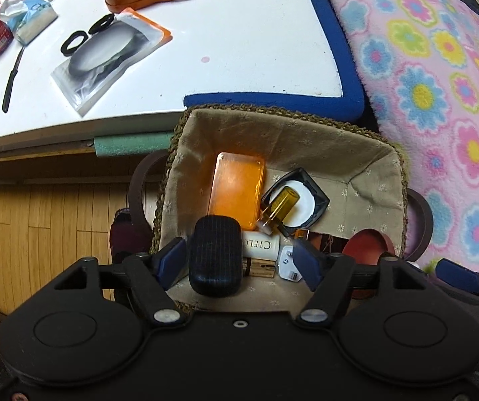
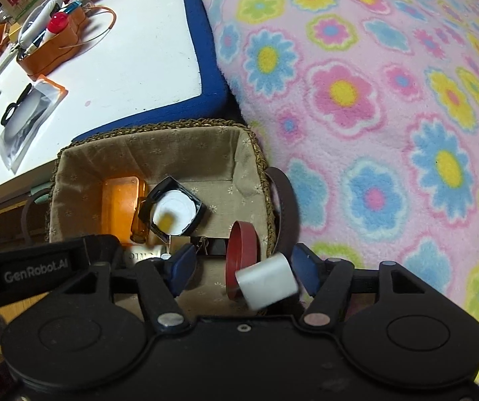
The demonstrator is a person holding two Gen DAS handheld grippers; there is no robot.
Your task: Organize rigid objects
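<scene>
Nearest the left wrist camera, the left gripper (image 1: 239, 260) hangs over the lined basket (image 1: 306, 137) with its fingers (image 1: 172, 260) spread wide; a dark ribbed case (image 1: 215, 256) sits between them, apart from both pads, so it looks released or falling rather than gripped. It seems a stiff, smooth shell, best taken across its narrow sides. The right gripper (image 2: 241, 269) is likewise open above the basket's near right corner, and a blurred white cylinder (image 2: 266, 281) lies between its fingers, close to the right one; whether it touches I cannot tell. It looks light, hard and apt to roll, so a hold across its curved wall suits it. Deeper in the basket rest an orange translucent box (image 1: 237, 188), a small amber bottle (image 1: 281, 207) on a black-rimmed white jar (image 1: 297, 200) and a red round lid (image 2: 241, 255). Beyond lies the white table (image 1: 239, 33).
</scene>
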